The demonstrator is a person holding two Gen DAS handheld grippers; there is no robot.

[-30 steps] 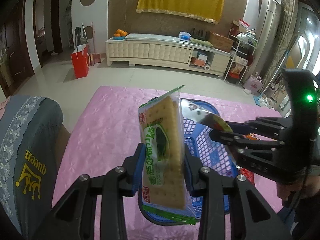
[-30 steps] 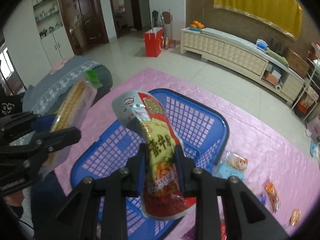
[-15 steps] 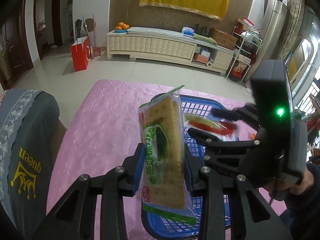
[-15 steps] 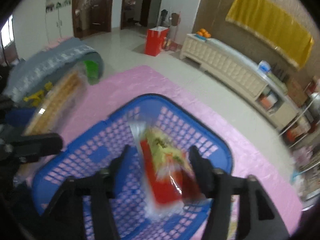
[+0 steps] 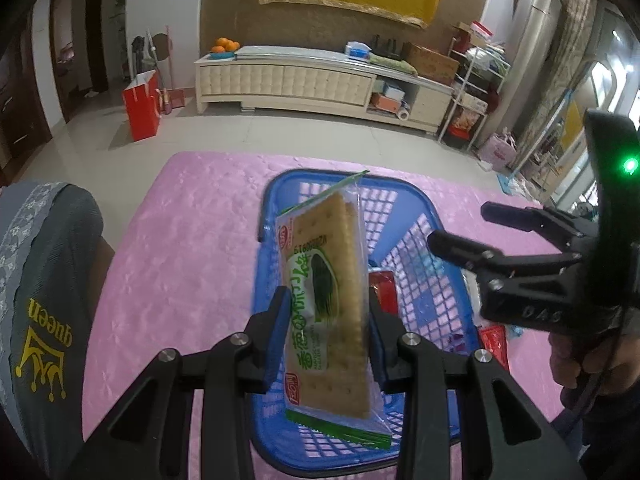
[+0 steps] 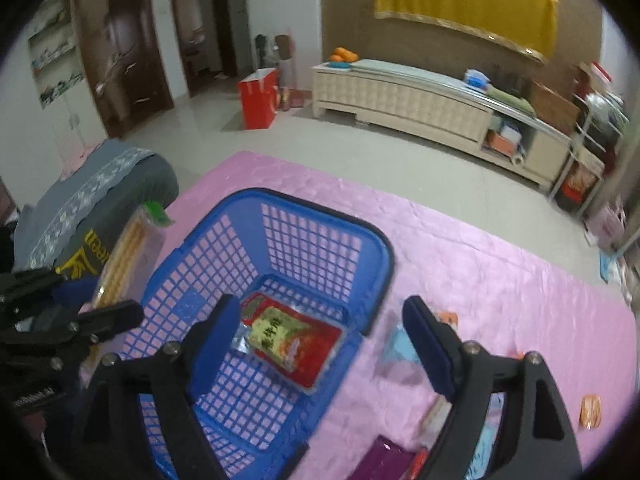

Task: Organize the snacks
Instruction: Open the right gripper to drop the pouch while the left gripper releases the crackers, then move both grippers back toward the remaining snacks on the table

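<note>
My left gripper (image 5: 326,318) is shut on a cracker packet (image 5: 328,292) with a green label and holds it upright above the blue plastic basket (image 5: 404,196). My right gripper (image 6: 320,344) is open and empty over the basket's right rim (image 6: 382,276). A red snack packet (image 6: 294,340) lies flat on the basket floor; a corner of it shows in the left wrist view (image 5: 382,286). The right gripper also shows at the right in the left wrist view (image 5: 460,232), and the left gripper with the crackers at the left in the right wrist view (image 6: 116,312).
The basket stands on a pink quilted cloth (image 6: 500,280). Several small snack packets (image 6: 590,412) lie on the cloth right of the basket. A grey cushion (image 5: 44,280) sits at the left edge. A red bag (image 5: 140,104) and a long cabinet (image 5: 312,80) stand beyond.
My right gripper has opened and let go of the red packet, which has dropped into the basket. The left gripper has shifted slightly over the basket, still holding the crackers.
</note>
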